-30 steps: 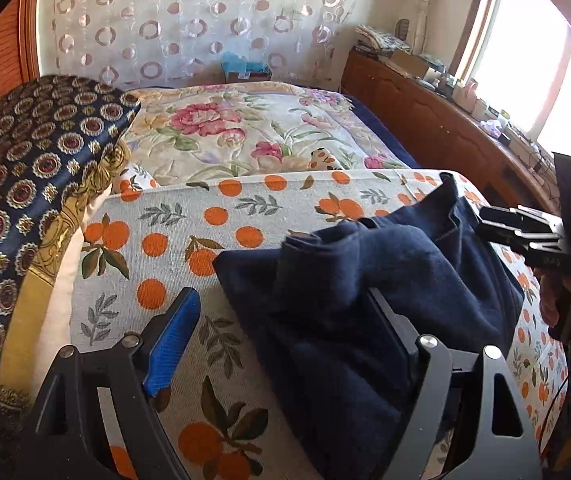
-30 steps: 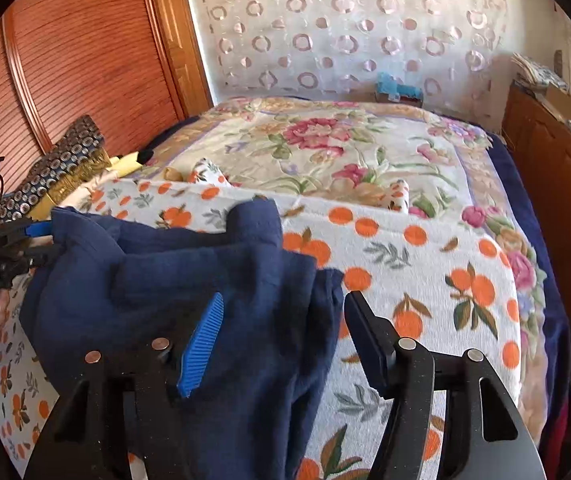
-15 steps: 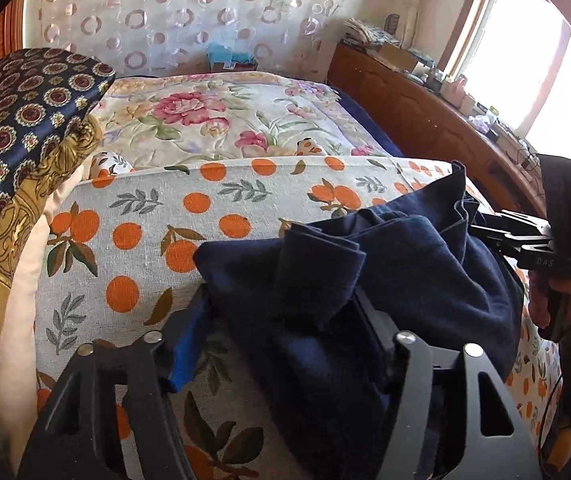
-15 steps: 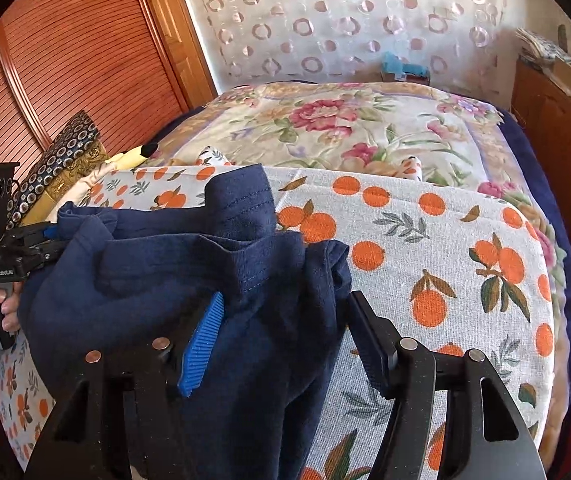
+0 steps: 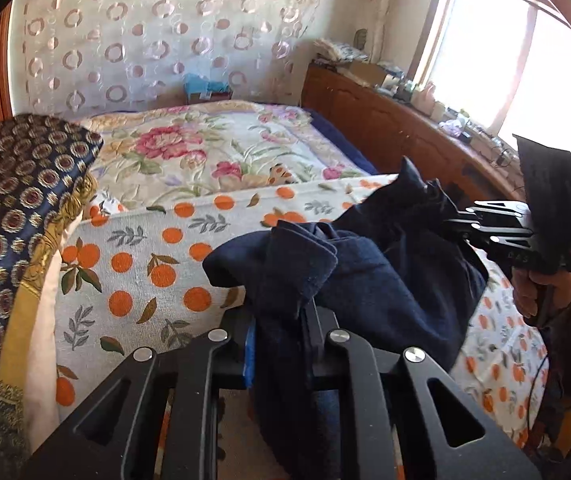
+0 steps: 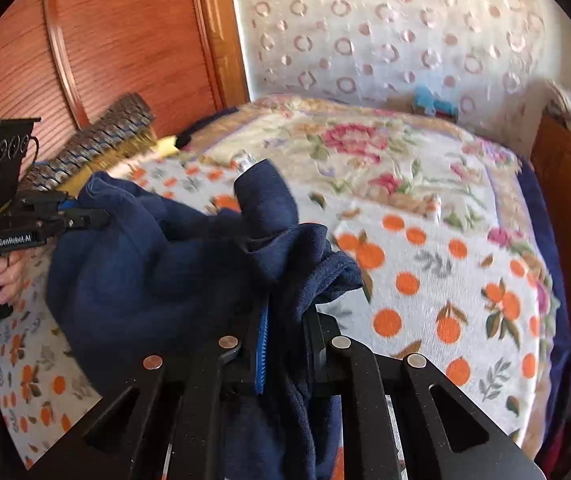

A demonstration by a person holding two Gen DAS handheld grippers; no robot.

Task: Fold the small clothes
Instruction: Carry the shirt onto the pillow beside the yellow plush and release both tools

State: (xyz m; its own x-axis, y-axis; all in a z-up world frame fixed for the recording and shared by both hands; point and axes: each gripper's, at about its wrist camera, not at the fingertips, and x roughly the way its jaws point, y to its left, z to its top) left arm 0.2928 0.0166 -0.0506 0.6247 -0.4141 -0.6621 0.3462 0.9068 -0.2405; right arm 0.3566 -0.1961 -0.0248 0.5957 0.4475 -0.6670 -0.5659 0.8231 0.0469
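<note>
Closing both tools: we now clamp navy garment (image 5: 385, 280) in left tool (image 5: 277, 344) and right tool (image 6: 285, 340), jaws wide apart a second ago. Garment bunched, lifting off orange-print bedspread (image 5: 137, 264). Fold can start.

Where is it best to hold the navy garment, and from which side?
By its near edge, one end each. The left gripper and right gripper come from the near bedside, jaws closing on the navy garment; its bulk sags between them over the orange-print cover.
</note>
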